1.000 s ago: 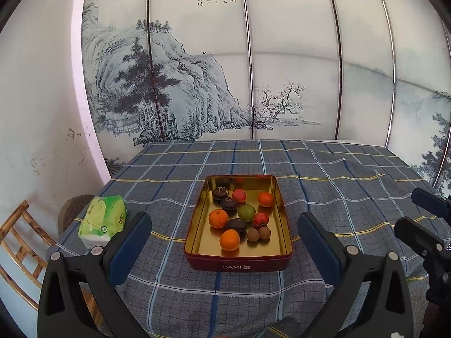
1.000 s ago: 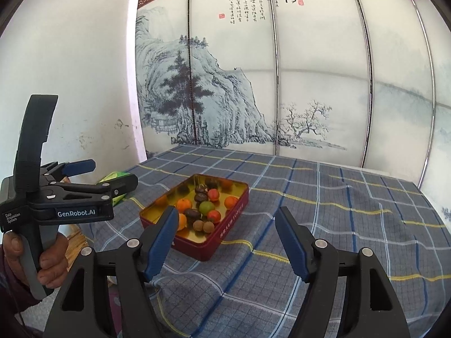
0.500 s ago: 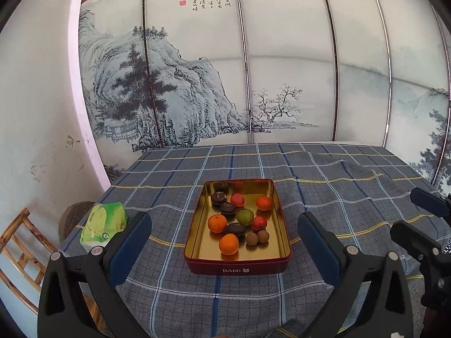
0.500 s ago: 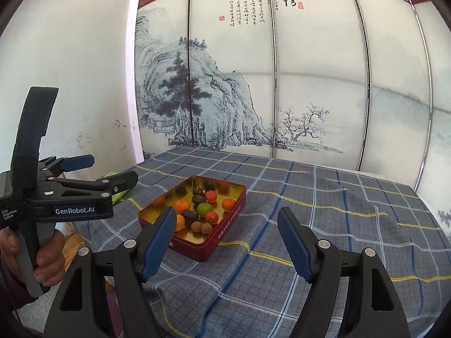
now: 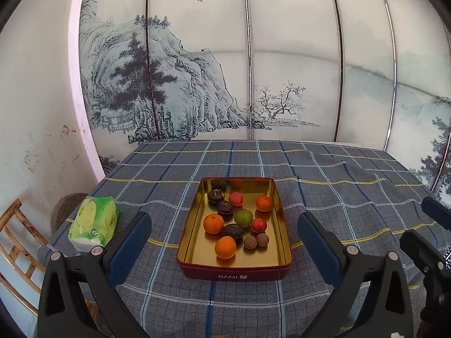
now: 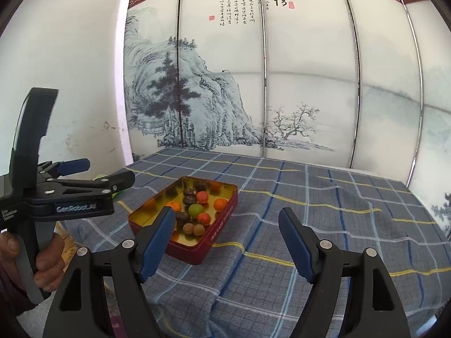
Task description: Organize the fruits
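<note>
A red tin tray (image 5: 285,225) with a gold inside sits on the blue plaid tablecloth (image 5: 338,197). In it lie three oranges (image 5: 213,223), a green fruit (image 5: 243,217), red fruits (image 5: 235,198), dark fruits (image 5: 225,207) and small brown ones (image 5: 250,242). My left gripper (image 5: 224,233) hangs open in front of the tray, with nothing between its fingers. My right gripper (image 6: 227,217) hovers to the right of the tray (image 6: 222,219). Its jaws are opening and hold nothing. The left gripper (image 6: 107,174) also shows at the left of the right wrist view, held by a hand (image 6: 48,264).
A green tissue pack (image 5: 94,224) lies near the table's left edge. A wooden chair (image 5: 14,233) stands beside the table at the lower left. A painted folding screen (image 5: 253,84) closes off the back, and a white wall (image 5: 36,112) stands on the left.
The right gripper's fingers have spread a little wider and its view has tipped slightly upward. The left gripper has hardly moved. The fruits lie as before.
</note>
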### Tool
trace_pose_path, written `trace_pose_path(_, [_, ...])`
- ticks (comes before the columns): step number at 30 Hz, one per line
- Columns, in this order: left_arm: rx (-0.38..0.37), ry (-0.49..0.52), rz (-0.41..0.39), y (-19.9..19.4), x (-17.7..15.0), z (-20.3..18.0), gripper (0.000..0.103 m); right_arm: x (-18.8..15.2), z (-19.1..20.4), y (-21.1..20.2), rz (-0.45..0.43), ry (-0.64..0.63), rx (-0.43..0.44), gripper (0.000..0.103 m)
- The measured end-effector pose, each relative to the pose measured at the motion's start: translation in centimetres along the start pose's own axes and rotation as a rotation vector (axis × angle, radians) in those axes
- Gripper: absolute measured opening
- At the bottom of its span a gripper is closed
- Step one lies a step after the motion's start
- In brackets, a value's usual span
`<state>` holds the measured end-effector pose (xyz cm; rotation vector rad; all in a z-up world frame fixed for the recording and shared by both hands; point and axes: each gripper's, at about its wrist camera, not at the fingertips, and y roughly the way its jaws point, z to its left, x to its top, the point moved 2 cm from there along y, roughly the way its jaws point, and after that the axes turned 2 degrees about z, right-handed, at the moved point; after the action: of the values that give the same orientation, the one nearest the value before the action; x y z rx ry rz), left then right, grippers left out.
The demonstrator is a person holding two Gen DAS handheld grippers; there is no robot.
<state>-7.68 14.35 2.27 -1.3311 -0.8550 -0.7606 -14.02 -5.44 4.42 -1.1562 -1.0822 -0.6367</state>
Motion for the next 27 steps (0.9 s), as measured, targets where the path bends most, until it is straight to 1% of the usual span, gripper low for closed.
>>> trace_pose_path(2, [0.014,0.005,-0.003,0.8,0.3,-0.3,0.103,0.1,-0.1,0.4,-0.008,-0.020,-0.010,0.079])
trace_pose_path(4, [0.013,0.005,0.014,1.9,0.5,-0.6,0.103,0.4,-0.2,1.0,-0.021,-0.027,-0.027,0.079])
trace_pose_path(8, [0.020,0.015,0.035,3.6,0.4,-0.9,0.103,0.8,-0.7,2.6,-0.021,0.008,-0.011,0.080])
trace_pose_path(13, [0.035,0.020,0.058,5.5,0.4,-0.7,0.103,0.6,-0.4,4.6,0.003,0.004,-0.001,0.080])
trace_pose_path(19, [0.045,0.000,0.075,7.0,0.4,0.3,0.103,0.6,0.0,6.3,0.010,0.000,0.025,0.080])
trace_pose_path(27, [0.055,-0.015,0.087,7.8,0.3,1.2,0.103,1.1,1.1,7.4,0.002,-0.020,0.044,0.081])
